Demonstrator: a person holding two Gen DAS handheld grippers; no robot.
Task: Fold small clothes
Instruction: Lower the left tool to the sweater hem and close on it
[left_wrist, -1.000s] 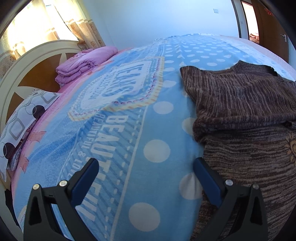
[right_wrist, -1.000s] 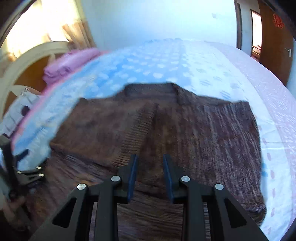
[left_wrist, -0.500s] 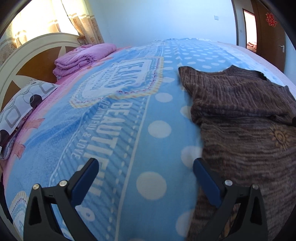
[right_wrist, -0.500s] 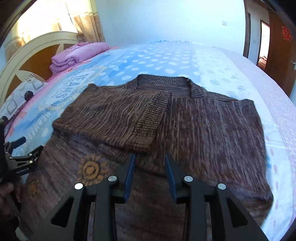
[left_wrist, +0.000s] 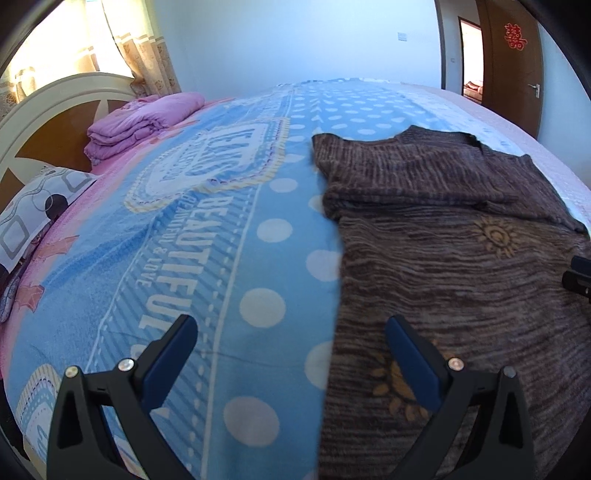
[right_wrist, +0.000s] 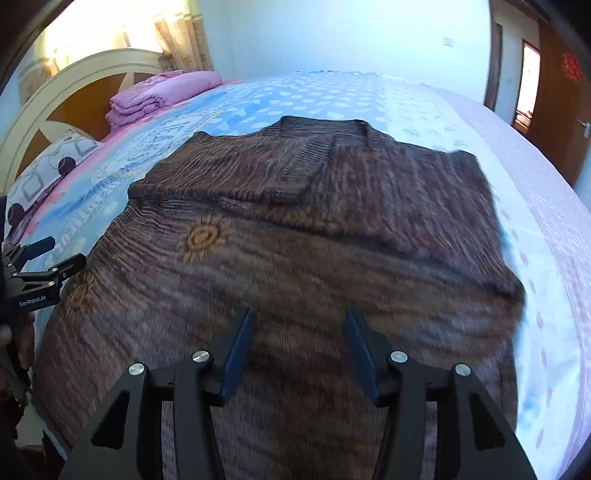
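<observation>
Bedspread (right_wrist: 424, 110) holds sweater (right_wrist: 332, 229), neckline toward far wall.

Open blanket (left_wrist: 229, 258) left of sweater (left_wrist: 443, 258), folded quilt (left_wrist: 144, 122) far

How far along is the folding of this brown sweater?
Done: the brown sweater has one sleeve folded across its chest. In hand: nothing; left tongs and right tongs are open, the right just widening. Left: the other side and bottom half.

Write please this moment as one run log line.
left tongs: open, empty | right tongs: just opening, nothing between | brown sweater: flat on bed, one sleeve folded in
</observation>
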